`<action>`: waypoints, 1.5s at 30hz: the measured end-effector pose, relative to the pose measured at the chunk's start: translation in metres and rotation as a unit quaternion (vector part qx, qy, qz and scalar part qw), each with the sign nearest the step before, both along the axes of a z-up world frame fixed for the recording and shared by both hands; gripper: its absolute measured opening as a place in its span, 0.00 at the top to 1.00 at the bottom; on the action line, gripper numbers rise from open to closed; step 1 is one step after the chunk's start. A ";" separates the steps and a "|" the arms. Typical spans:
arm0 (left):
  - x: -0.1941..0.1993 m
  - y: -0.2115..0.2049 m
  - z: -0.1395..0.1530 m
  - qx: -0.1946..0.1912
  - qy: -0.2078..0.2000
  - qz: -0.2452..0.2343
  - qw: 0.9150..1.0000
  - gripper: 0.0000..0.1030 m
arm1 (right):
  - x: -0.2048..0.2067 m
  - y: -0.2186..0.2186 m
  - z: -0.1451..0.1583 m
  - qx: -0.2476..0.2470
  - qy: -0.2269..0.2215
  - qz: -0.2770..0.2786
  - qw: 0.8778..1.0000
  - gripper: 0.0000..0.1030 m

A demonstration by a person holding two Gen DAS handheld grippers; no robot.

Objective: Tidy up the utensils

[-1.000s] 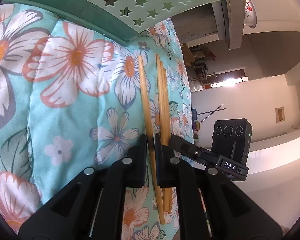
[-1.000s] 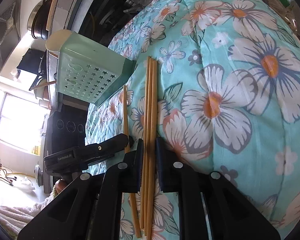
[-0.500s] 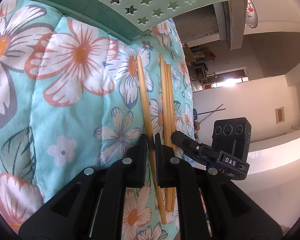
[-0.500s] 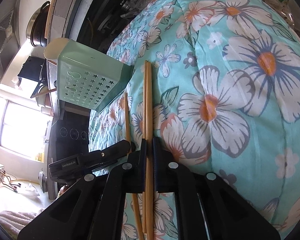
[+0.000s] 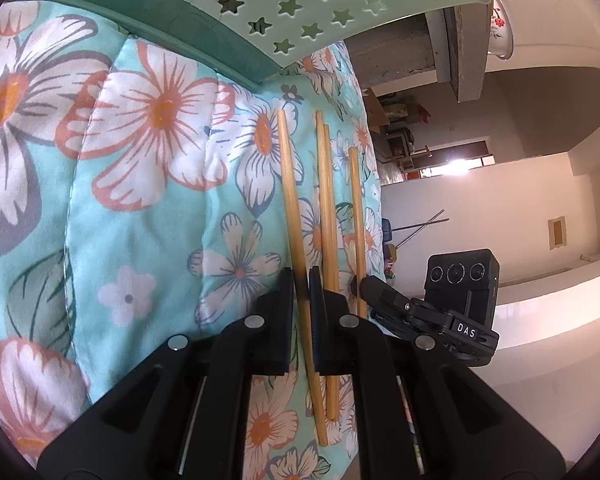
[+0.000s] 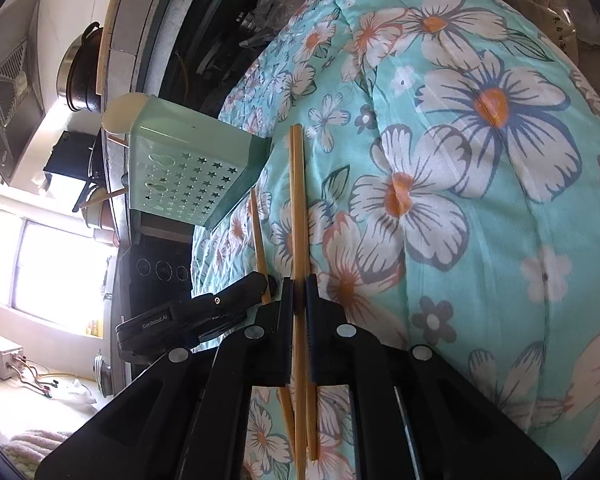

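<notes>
Several wooden chopsticks lie on a floral turquoise cloth (image 5: 140, 208) (image 6: 480, 208). My left gripper (image 5: 301, 280) is shut on one chopstick (image 5: 290, 184), pinched near its middle. Two more chopsticks (image 5: 326, 200) lie just right of it on the cloth. My right gripper (image 6: 299, 288) is shut on another chopstick (image 6: 298, 200), which shows in the left wrist view as the rightmost chopstick (image 5: 356, 220). Each gripper appears in the other's view: the right gripper (image 5: 366, 282) and the left gripper (image 6: 266, 280). A mint-green utensil holder (image 5: 300, 4) (image 6: 188, 172) with star holes stands beyond the chopstick tips.
The cloth falls away at its edge (image 5: 374, 184) close beside the chopsticks. A dark pot (image 6: 76, 76) sits on a counter behind the holder, and a bright window (image 6: 40, 272) is beyond. A flowered bowl (image 5: 500, 28) sits on a shelf.
The right gripper's jaws closed onto a chopstick and carried it sideways, away from the two that stay on the cloth. The left gripper kept still, holding its chopstick.
</notes>
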State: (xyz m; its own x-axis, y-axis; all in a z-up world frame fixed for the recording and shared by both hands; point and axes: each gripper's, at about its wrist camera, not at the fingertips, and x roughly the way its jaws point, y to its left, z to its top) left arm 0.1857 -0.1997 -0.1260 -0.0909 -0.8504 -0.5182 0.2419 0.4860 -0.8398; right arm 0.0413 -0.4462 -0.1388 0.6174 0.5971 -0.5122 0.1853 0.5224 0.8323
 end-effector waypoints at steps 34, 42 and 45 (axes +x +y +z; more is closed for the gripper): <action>-0.006 0.181 0.038 0.087 -0.026 0.073 0.993 0.92 | 0.037 0.130 0.026 -0.100 0.050 0.100 0.989 0.94; 0.003 0.164 0.040 0.148 -0.111 0.069 0.980 0.81 | 0.041 0.140 0.040 -0.207 0.052 0.095 0.972 0.82; 0.017 0.161 0.043 0.165 -0.122 0.082 0.975 0.76 | 0.050 0.144 0.043 -0.218 0.051 0.094 0.970 0.79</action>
State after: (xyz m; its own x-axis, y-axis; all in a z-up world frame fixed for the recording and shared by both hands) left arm 0.2025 -0.0388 -0.0826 0.1928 -0.6269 -0.7549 0.3119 0.7686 -0.5586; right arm 0.0912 -0.3019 -0.0960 0.4517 0.4064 -0.7942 0.1221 0.8537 0.5062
